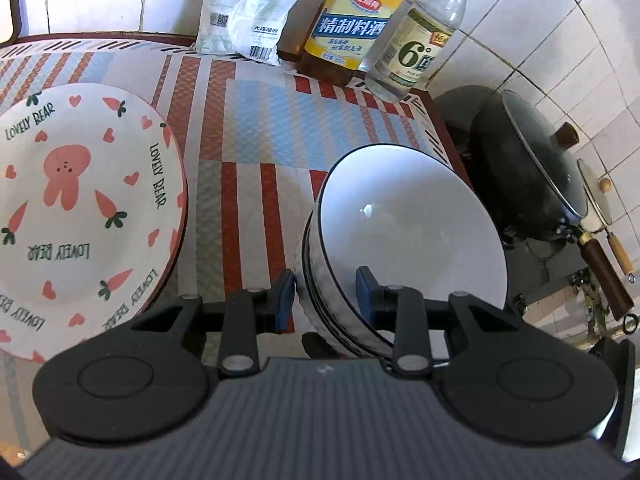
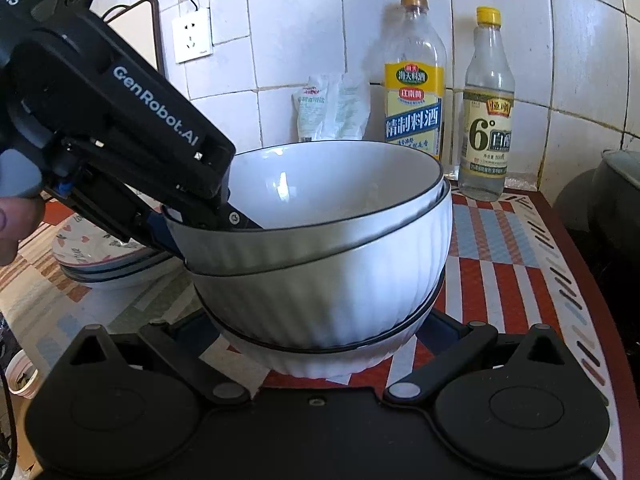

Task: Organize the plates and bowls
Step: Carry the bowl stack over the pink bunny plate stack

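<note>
A stack of white ribbed ceramic bowls with dark rims (image 2: 320, 264) is sitting on the surface (image 1: 248, 128), which is covered with a red, blue and white striped mat. The top bowl (image 1: 408, 224) is lying tilted in the one below it rather than seated flat. The left gripper (image 1: 326, 294) is reaching in from the near left, its fingers (image 1: 285, 300) pinching the near-left rim of the top bowl — one blue pad outside the wall, the other inside. The right gripper (image 2: 320, 344) is sitting low in front of the stack, its fingers spread wide on either side of the bottom bowl's base; whether they are touching it is hidden by the bowls.

To the left of the bowls, a stack of white round plates printed with pink rabbits and carrots (image 1: 80, 208) is resting on the mat. At the far edge, against the white tiled wall, a crumpled white bag (image 1: 248, 12), a yellow-labelled bottle (image 1: 356, 24) and a clear yellow-capped bottle (image 1: 424, 40) are standing. To the right, off the surface, a dark lidded wok (image 1: 532, 168) is sitting.
</note>
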`<state>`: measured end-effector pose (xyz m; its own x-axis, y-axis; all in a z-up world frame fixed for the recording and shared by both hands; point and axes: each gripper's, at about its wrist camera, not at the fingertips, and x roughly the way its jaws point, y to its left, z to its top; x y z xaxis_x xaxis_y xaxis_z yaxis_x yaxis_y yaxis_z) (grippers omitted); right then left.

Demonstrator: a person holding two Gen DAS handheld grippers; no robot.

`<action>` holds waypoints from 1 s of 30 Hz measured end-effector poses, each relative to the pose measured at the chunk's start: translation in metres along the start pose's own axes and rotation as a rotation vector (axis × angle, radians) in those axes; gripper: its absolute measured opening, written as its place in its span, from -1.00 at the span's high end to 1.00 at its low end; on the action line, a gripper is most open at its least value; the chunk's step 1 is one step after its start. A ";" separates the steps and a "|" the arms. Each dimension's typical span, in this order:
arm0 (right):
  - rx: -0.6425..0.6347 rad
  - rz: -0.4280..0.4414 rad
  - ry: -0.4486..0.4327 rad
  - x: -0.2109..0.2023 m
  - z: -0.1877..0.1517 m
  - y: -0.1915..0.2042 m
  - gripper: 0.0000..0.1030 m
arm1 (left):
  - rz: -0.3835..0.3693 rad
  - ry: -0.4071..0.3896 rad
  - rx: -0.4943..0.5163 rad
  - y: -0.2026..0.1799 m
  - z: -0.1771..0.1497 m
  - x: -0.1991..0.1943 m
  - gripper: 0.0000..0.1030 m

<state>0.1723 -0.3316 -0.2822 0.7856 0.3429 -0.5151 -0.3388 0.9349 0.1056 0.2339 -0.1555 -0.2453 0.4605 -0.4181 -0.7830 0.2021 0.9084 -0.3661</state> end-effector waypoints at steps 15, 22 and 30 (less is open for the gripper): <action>-0.045 0.042 -0.020 -0.052 0.038 0.052 -1.00 | 0.027 -0.064 -0.013 0.000 -0.005 -0.101 0.40; -0.068 0.089 -0.038 -0.055 0.062 0.088 -1.00 | 0.076 -0.111 -0.039 0.021 0.004 -0.148 0.40; -0.105 0.175 -0.043 -0.024 0.076 0.126 -1.00 | 0.146 -0.151 -0.058 0.066 0.014 -0.168 0.39</action>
<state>0.1502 -0.2148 -0.1920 0.7309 0.5046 -0.4596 -0.5223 0.8470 0.0993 0.1824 -0.0252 -0.1312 0.6063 -0.2718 -0.7473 0.0760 0.9553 -0.2858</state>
